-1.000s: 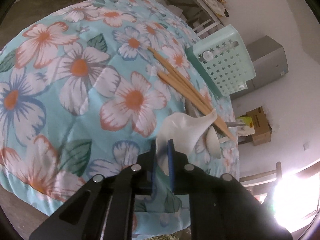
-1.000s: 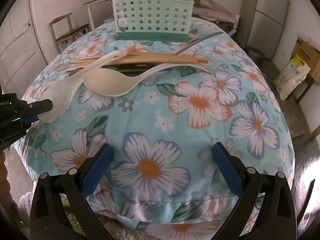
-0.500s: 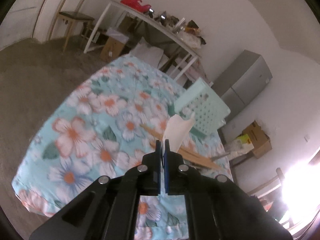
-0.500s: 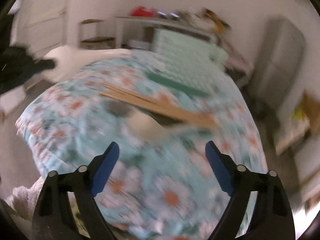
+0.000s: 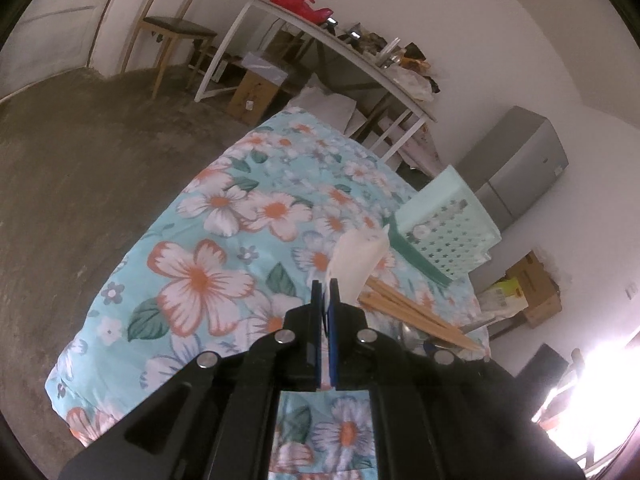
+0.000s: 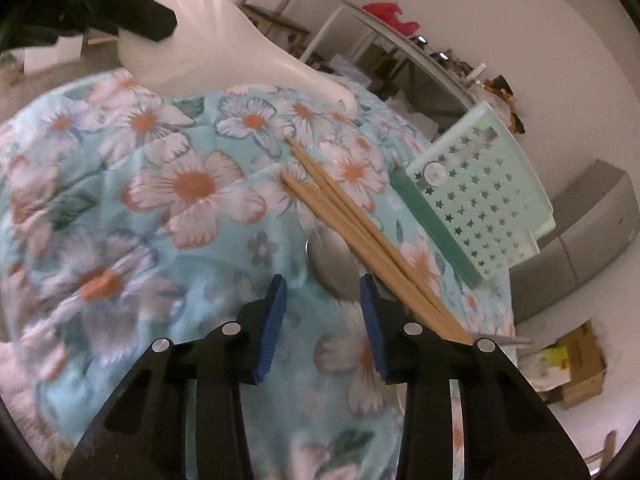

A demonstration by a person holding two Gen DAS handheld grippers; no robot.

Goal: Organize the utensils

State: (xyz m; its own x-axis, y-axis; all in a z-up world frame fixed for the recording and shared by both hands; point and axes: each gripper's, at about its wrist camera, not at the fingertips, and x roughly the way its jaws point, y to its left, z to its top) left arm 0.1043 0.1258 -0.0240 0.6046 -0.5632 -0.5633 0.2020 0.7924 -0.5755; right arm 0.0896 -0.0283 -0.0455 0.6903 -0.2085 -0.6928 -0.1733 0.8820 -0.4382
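My left gripper (image 5: 325,285) is pressed tight on the bowl of the white plastic spoon (image 6: 224,40), which I hold in the air at the upper left of the right wrist view. My right gripper (image 6: 322,292) is closing its jaws, and nothing is between them yet; the metal spoon (image 6: 330,258) lies just ahead, partly under the wooden chopsticks (image 6: 352,220). I think I should keep the right fingers low and take only the steel bowl, not the sticks. The mint basket (image 6: 484,188) stands at the right on the floral cloth (image 6: 180,184), near the table's edge. The middle of the cloth gives free room for carrying the white spoon across.
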